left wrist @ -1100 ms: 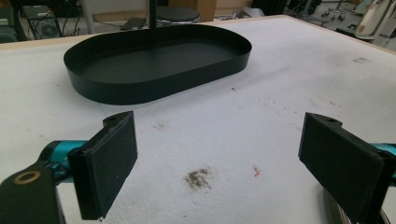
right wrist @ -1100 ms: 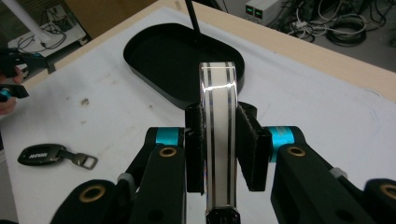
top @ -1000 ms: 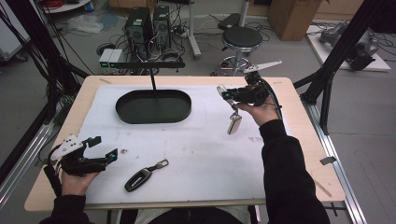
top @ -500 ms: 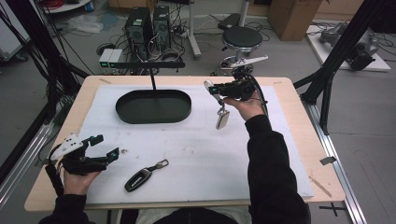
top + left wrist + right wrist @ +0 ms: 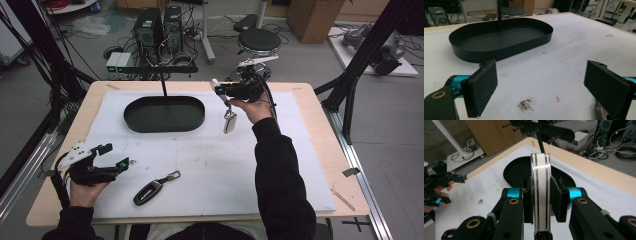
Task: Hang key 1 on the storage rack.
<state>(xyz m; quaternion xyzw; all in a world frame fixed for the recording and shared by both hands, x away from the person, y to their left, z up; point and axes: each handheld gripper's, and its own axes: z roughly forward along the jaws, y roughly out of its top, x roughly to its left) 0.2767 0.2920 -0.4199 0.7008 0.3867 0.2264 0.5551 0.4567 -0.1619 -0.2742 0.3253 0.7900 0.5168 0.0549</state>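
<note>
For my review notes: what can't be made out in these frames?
- Silver key fob: right gripper view, edge-on, clamped between the pads; faces hidden.
- Black key fob: left gripper view, behind a jaw and cut by the bottom edge.
- Tray rack's hooks: high view, too small.

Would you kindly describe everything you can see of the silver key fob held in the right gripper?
The silver key fob is a slim, glossy slab, white-silver with dark stripes along its narrow edge. The right gripper is shut on it, black pads pressing both flat faces. In the high view it hangs downward from the jaws, lifted off the white mat, just right of the black oval tray and touching nothing else.
</note>
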